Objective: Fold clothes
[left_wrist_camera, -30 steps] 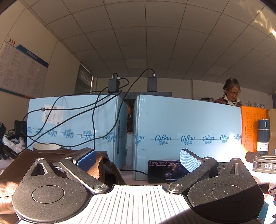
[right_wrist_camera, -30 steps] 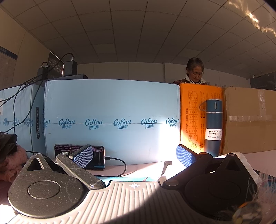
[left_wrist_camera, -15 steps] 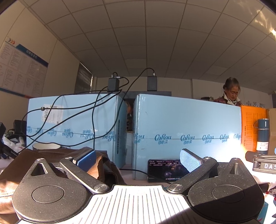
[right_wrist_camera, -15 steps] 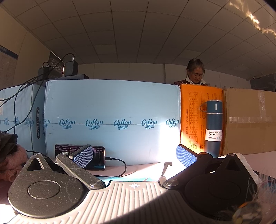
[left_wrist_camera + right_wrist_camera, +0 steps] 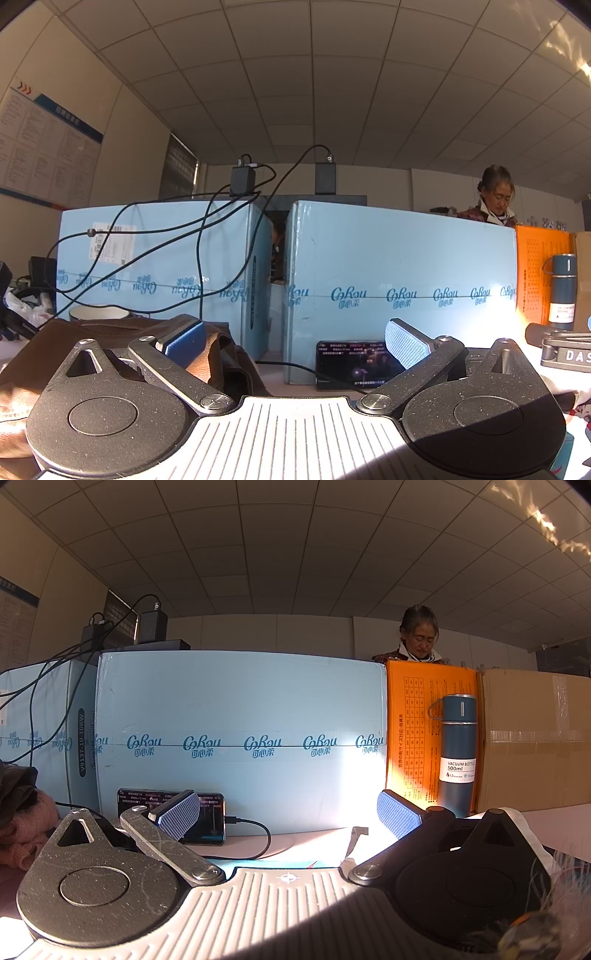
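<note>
Almost nothing has changed since a second ago — both tools, left tool [image 5: 293, 338] and right tool [image 5: 288, 814], stay released, grasping nothing; the brown garment [image 5: 110, 332] lies at lower left on the tabletop [image 5: 303, 843]; folding not yet begun.

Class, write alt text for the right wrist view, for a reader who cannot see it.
The right tool is open and holds nothing, facing a pale blue box. A phone leans against the box, a blue vacuum bottle stands to the right, and pink knitwear lies at far left.
</note>
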Available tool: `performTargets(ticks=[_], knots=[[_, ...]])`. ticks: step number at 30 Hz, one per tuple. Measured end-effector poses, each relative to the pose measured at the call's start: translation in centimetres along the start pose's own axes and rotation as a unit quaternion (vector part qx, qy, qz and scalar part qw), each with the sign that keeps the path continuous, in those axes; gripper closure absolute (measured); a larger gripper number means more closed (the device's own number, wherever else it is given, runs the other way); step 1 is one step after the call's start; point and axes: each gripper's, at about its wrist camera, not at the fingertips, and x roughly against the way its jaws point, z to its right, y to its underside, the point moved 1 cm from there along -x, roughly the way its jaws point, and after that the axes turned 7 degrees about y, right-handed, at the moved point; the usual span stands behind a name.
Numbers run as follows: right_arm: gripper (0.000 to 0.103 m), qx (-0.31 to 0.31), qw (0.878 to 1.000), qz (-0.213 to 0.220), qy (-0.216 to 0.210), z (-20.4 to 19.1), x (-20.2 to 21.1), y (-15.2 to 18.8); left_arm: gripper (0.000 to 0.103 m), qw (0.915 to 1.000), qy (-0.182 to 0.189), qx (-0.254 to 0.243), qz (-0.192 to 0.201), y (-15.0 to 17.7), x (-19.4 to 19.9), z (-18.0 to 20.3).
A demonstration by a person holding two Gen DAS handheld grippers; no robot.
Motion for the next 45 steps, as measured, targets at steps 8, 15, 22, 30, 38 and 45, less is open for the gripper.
performTargets(ticks=[8, 15, 22, 30, 38, 45], knots=[[0.000, 0.000, 1.000, 0.000, 0.000, 0.0, 0.0, 0.0, 0.000, 1.0000, 0.000, 0.000, 0.000, 0.0, 0.0, 0.0], [0.000, 0.000, 1.000, 0.001, -0.001, 0.0, 0.0, 0.0, 0.000, 1.0000, -0.002, -0.003, 0.002, 0.0, 0.1, 0.1], [0.000, 0.005, 1.000, 0.005, -0.014, -0.2, 0.3, 0.0, 0.000, 0.9996, -0.010, -0.021, 0.018, -0.2, 0.6, 0.7], [0.000, 0.006, 0.999, 0.011, -0.033, -0.3, 0.6, -0.1, 0.000, 0.9985, -0.019, -0.038, 0.035, -0.3, 1.2, 1.1], [0.000, -0.002, 0.999, 0.024, -0.034, 0.0, 1.0, -0.2, 0.000, 0.9978, -0.019, -0.052, 0.035, -0.3, 1.1, 1.6], [0.000, -0.007, 0.999, 0.038, 0.000, 0.5, 1.7, -0.3, 0.000, 0.9985, -0.018, -0.043, 0.029, -0.2, 1.0, 1.3]])
